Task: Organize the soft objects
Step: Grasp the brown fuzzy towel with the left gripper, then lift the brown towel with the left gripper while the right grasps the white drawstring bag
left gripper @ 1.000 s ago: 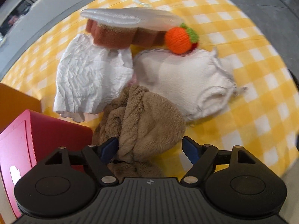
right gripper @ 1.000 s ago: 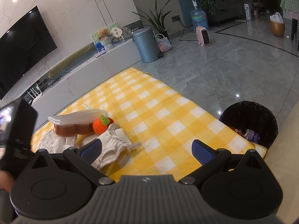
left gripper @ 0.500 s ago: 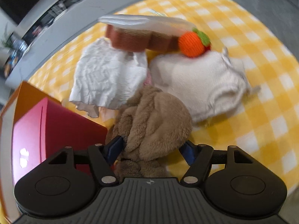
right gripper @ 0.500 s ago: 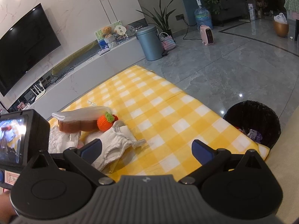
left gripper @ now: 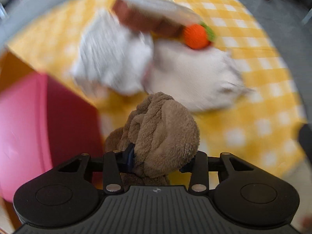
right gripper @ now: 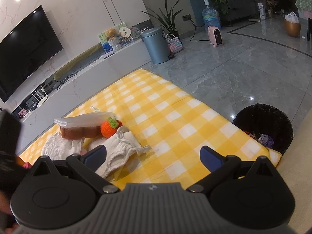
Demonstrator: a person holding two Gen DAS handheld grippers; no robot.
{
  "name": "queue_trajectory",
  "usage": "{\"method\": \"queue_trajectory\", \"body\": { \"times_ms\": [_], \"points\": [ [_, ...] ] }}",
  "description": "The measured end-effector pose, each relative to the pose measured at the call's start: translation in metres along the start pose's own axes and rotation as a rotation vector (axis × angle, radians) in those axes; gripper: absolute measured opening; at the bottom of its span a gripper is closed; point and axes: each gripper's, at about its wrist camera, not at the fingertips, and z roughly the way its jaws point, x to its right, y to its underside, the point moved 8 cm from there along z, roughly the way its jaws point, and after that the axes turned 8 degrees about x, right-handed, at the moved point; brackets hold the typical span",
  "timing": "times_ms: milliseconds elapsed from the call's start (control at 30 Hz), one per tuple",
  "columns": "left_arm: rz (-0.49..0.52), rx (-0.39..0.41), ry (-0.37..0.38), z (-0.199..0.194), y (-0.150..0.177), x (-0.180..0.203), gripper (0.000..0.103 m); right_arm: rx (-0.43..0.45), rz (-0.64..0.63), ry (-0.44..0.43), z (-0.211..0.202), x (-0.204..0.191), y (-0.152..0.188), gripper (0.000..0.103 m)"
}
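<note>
**A:** Left gripper (left gripper: 159,160), pointing straight down, jaws closing on a brown plush cloth (left gripper: 161,128) — the bundle bulges between the blue pads and looks pinched on both sides.

**B:** And around it?

**A:** A red box (left gripper: 44,124) just left of the cloth, an orange box (left gripper: 11,68) behind that. Beyond, blurred, lies the rest of the pile on the yellow checked cloth (left gripper: 259,97): a crumpled white cloth (left gripper: 113,58), a cream garment (left gripper: 193,78), an orange knitted fruit (left gripper: 196,36) with a green top, and a brown sponge-like block (left gripper: 146,20) under a white cover.

**B:** The right side?

**A:** Right gripper (right gripper: 153,157) hangs spread wide with nothing between its pads, angled down over the checked cloth. From there the same pile sits at the left — knitted fruit touching the brown block, the cream garment in front of both. A black bin (right gripper: 273,124) stands on the grey floor off the cloth's right corner.
</note>
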Motion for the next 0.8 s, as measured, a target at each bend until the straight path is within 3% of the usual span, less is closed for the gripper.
{"method": "queue_trajectory", "body": {
  "times_ms": [33,100,167,267,400,467,600,667,800],
  "points": [
    [-0.011,-0.029,0.054,-0.002,0.005,0.000,0.046,-0.001,-0.001,-0.001,0.000,-0.001,0.000,0.100],
    [0.041,-0.037,0.089,-0.005,0.012,0.004,0.047,-0.003,-0.004,0.001,0.000,-0.001,0.000,0.100],
    [0.107,-0.014,0.059,0.000,0.015,0.003,0.049,-0.006,-0.007,0.001,0.001,-0.002,0.000,0.100],
    [0.091,0.012,0.044,0.006,0.019,0.002,0.058,-0.013,-0.013,-0.008,0.002,-0.005,0.001,0.100],
    [0.162,0.064,0.007,0.001,0.024,0.010,0.047,-0.025,-0.011,-0.009,0.010,-0.004,0.001,0.100],
    [0.217,0.088,-0.014,-0.008,0.029,0.015,0.047,-0.036,-0.012,-0.002,0.015,-0.004,0.002,0.100],
    [0.348,0.190,0.019,-0.039,0.028,0.019,0.047,-0.062,-0.034,-0.013,0.026,-0.009,0.005,0.100],
    [0.347,0.246,0.045,-0.058,0.018,0.007,0.047,-0.068,-0.039,-0.021,0.030,-0.012,0.006,0.100],
    [0.247,0.326,0.140,-0.083,-0.008,-0.015,0.047,-0.080,-0.046,-0.010,0.034,-0.011,0.008,0.100]
  ]
}}
